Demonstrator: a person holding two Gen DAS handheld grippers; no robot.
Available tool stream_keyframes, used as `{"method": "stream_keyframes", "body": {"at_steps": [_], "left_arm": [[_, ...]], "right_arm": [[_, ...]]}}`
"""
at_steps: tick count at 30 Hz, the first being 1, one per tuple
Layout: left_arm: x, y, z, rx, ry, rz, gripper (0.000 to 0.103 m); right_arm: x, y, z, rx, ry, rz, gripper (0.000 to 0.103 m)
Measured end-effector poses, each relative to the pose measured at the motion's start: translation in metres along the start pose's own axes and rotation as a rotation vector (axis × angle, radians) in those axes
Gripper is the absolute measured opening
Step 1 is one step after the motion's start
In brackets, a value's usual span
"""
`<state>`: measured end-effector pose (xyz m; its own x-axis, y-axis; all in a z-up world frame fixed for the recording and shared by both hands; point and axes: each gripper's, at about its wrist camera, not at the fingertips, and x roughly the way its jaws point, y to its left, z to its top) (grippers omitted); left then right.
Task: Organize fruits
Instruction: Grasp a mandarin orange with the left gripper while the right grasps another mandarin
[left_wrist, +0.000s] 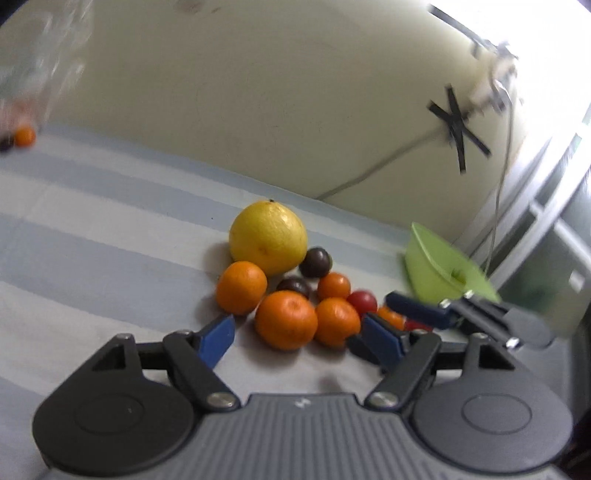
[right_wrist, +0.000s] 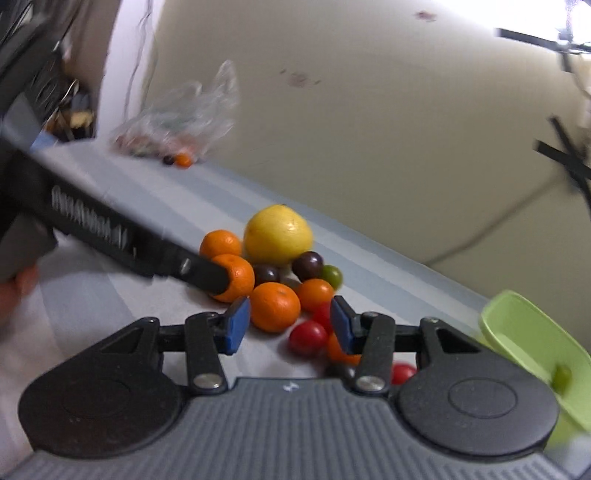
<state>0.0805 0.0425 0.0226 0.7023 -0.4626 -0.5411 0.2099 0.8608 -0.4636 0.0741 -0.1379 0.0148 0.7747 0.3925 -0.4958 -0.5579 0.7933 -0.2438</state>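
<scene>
Both hand-held grippers (left_wrist: 299, 338) (right_wrist: 288, 325) part-open, empty, beside tangerines (left_wrist: 286, 319).

The pale blue-striped cloth-covered table (left_wrist: 92, 236) lies open left of the heaped oranges, plums and big yellow citrus (left_wrist: 268, 237). On the right, a tilted lime-green plastic bowl (left_wrist: 439, 266) and the other hand-held gripper (left_wrist: 417, 314) crowd the pile.

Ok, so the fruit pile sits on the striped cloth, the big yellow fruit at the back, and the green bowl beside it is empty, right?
Not quite. The green bowl is not empty: the right wrist view shows a small green fruit already lying in it. The rest holds: the pile sits on the striped cloth, with the big yellow fruit at the back.
</scene>
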Motion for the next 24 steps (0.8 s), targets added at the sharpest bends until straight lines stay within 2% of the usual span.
{"method": "stream_keyframes", "body": {"at_steps": [4,7,10,11,16,21,24], "left_arm": [[0.012,0.011,0.003,-0.085,0.015,-0.027,0.078],[0.016,0.009,-0.001,-0.059,0.002,-0.025,0.075],[0.016,0.007,-0.004,-0.024,-0.013,-0.001,0.057],[0.015,0.008,-0.004,-0.019,-0.011,-0.007,0.042],[0.009,0.011,-0.006,-0.055,0.018,-0.056,0.041],[-0.009,-0.005,-0.019,0.002,0.023,-0.060,0.041],[-0.017,-0.012,-0.031,-0.001,0.046,-0.075,0.041]], "right_arm": [[0.015,0.000,0.004,-0.080,0.025,0.050,0.051],[0.026,0.010,0.003,-0.149,0.052,0.052,0.051],[0.026,0.016,0.001,-0.178,0.034,0.027,0.043],[0.025,0.018,0.000,-0.184,0.034,0.009,0.040],[0.008,0.020,-0.004,-0.136,0.031,-0.015,0.039],[-0.017,0.034,-0.007,-0.139,0.021,-0.045,0.039],[-0.035,0.037,-0.012,-0.107,0.030,-0.037,0.039]]}}
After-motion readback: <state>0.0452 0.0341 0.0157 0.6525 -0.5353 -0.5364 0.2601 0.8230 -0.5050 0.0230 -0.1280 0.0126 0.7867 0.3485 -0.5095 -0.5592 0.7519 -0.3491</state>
